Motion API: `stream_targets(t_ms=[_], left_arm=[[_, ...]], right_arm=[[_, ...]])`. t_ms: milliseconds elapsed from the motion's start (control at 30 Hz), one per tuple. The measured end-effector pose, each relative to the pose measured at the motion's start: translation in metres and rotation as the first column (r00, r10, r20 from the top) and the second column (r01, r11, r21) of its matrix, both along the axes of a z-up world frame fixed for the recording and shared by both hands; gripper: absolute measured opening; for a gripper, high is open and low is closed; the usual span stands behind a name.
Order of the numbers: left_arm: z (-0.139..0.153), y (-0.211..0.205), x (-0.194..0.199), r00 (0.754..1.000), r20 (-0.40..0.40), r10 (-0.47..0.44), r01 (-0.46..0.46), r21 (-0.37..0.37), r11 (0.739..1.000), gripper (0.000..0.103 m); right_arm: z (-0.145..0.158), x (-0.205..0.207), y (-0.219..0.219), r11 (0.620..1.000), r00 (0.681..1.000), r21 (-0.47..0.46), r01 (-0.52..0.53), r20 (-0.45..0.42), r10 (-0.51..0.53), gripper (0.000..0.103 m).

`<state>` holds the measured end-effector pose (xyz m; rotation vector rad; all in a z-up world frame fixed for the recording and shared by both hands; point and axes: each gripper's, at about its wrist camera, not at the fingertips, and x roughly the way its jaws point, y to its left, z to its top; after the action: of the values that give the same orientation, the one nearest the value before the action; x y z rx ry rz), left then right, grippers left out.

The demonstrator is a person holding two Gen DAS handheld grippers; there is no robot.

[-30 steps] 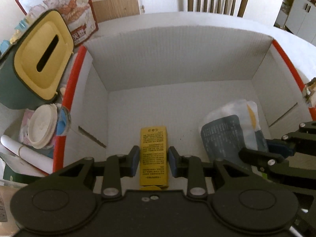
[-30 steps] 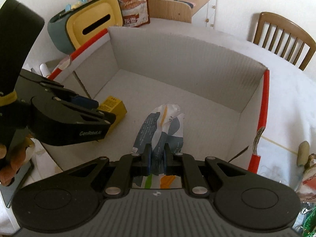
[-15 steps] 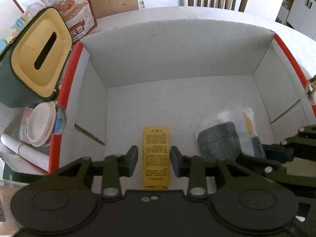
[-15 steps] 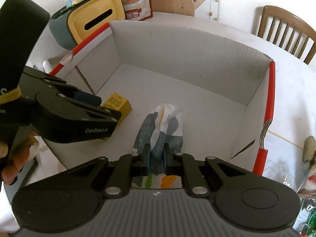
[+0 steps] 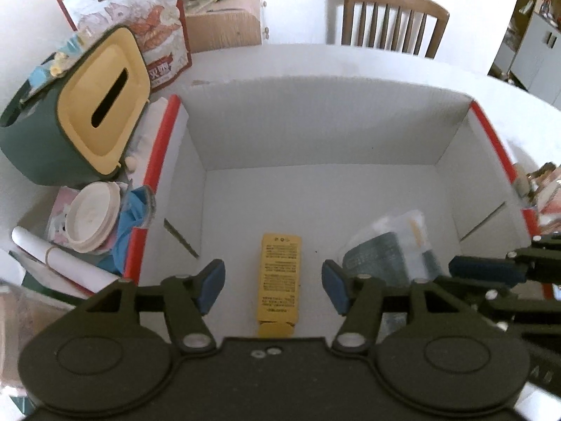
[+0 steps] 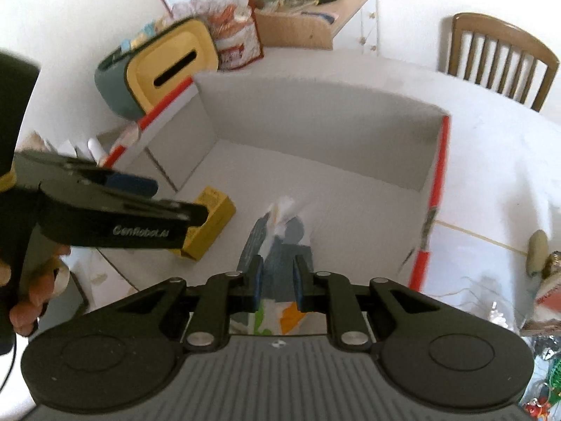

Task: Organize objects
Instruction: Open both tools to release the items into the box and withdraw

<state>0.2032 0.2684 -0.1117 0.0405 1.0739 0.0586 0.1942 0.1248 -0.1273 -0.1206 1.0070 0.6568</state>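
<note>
Yellow cardboard carton (image 5: 279,273) is lying freed between left claw's (image 5: 273,282) parted fingers; right claw (image 6: 277,280), barely apart, is straddling grey-white plastic pouch (image 6: 280,242), likely next to withdraw.

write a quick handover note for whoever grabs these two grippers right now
Left gripper: open, holding nothing; the yellow box lies flat on the floor of the white cardboard box, between the jaws but clear of both pads.
Right gripper: jaws parted around the grey-and-white packet; it looks released, though pad contact can't be ruled out.
Done: both items sit inside the cardboard box, the yellow box left of the packet.
Left: lift both grippers out. More clutter lies outside the box on both sides; which pieces go in next is unclear.
</note>
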Motion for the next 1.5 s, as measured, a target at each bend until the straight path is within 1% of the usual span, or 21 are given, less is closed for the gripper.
stream_targets(t_ms=[167, 267, 400, 533, 700, 733, 867, 1000, 1067, 1267, 1500], left_arm=[[0.016, -0.004, -0.011, 0.999, 0.044, -0.010, 0.010, -0.016, 1.000, 0.061], [0.028, -0.011, -0.018, 0.997, 0.076, -0.016, 0.018, -0.021, 1.000, 0.064], [0.042, -0.022, -0.029, 0.993, 0.117, -0.031, 0.034, -0.028, 0.999, 0.064], [0.055, -0.034, -0.040, 0.986, 0.161, -0.047, 0.053, -0.035, 0.998, 0.071], [0.069, -0.049, -0.052, 0.977, 0.202, -0.070, 0.083, -0.055, 0.995, 0.075], [0.071, -0.054, -0.054, 0.975, 0.209, -0.078, 0.091, -0.055, 0.994, 0.077], [0.077, -0.073, -0.062, 0.966, 0.233, -0.110, 0.126, -0.057, 0.990, 0.081], [0.079, -0.093, -0.069, 0.960, 0.245, -0.138, 0.160, -0.068, 0.985, 0.083], [0.079, -0.104, -0.072, 0.956, 0.248, -0.157, 0.180, -0.070, 0.981, 0.086], [0.077, -0.133, -0.077, 0.949, 0.248, -0.192, 0.220, -0.086, 0.972, 0.090], [0.071, -0.164, -0.080, 0.943, 0.247, -0.223, 0.253, -0.099, 0.962, 0.098]], right_arm=[[0.019, -0.006, -0.018, 0.998, 0.999, 0.053, 0.025, 0.032, -0.027, 0.017], [0.031, -0.012, -0.029, 0.996, 0.998, 0.085, 0.028, 0.051, -0.033, 0.017], [0.047, -0.021, -0.047, 0.991, 0.996, 0.127, 0.034, 0.074, -0.044, 0.017], [0.062, -0.032, -0.065, 0.986, 0.992, 0.162, 0.046, 0.105, -0.063, 0.017], [0.076, -0.044, -0.090, 0.978, 0.988, 0.198, 0.066, 0.126, -0.092, 0.017], [0.078, -0.047, -0.097, 0.977, 0.987, 0.203, 0.070, 0.130, -0.098, 0.019], [0.082, -0.057, -0.120, 0.975, 0.982, 0.201, 0.091, 0.143, -0.122, 0.044], [0.083, -0.067, -0.152, 0.970, 0.975, 0.207, 0.130, 0.152, -0.164, 0.047], [0.083, -0.070, -0.172, 0.963, 0.969, 0.213, 0.163, 0.149, -0.197, 0.054], [0.084, -0.080, -0.228, 0.947, 0.949, 0.215, 0.239, 0.156, -0.275, 0.064], [0.081, -0.088, -0.290, 0.919, 0.918, 0.214, 0.330, 0.155, -0.366, 0.071]])
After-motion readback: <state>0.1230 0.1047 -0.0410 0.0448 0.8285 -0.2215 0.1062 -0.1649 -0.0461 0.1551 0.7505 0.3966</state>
